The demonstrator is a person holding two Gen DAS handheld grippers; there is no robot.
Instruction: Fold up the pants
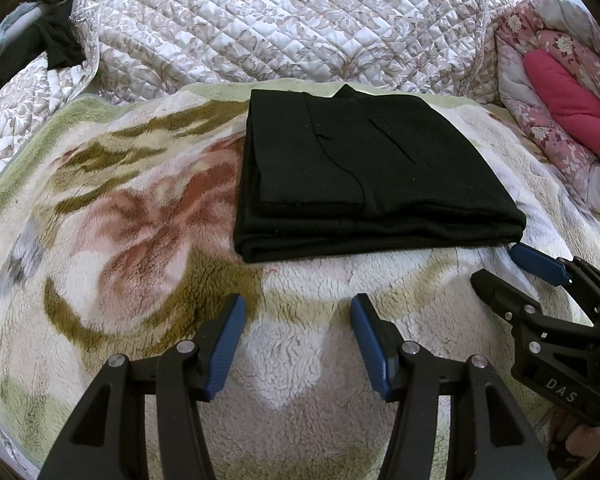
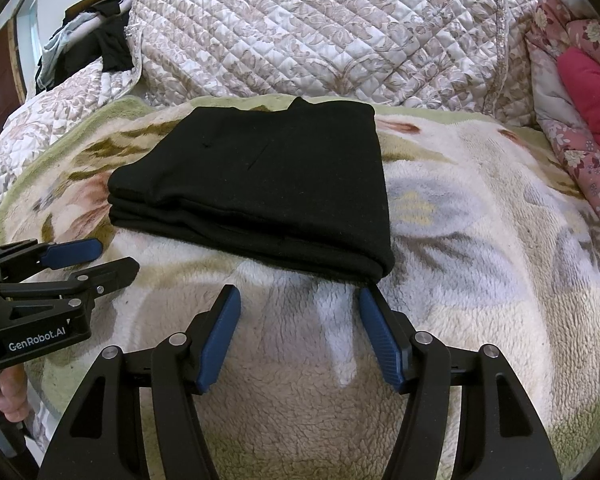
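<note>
Fleece floral blanket (image 1: 132, 208) covers the bed. Quilted bedspread (image 1: 284, 20) lies behind it. Pink floral comforter (image 1: 560, 120) occupies the right side.

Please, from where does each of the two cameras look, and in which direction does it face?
Left wrist view: sits on the left gripper, looks forward and down along its open jaws at the folded black pants on the fleece blanket; the right gripper enters at right.
Right wrist view: sits on the right gripper, jaws open, same downward look; the pants lie ahead, slightly left; the left gripper and a fingertip show at left.
Shared: pants, blanket, quilted bedspread, pink floral bedding.
</note>
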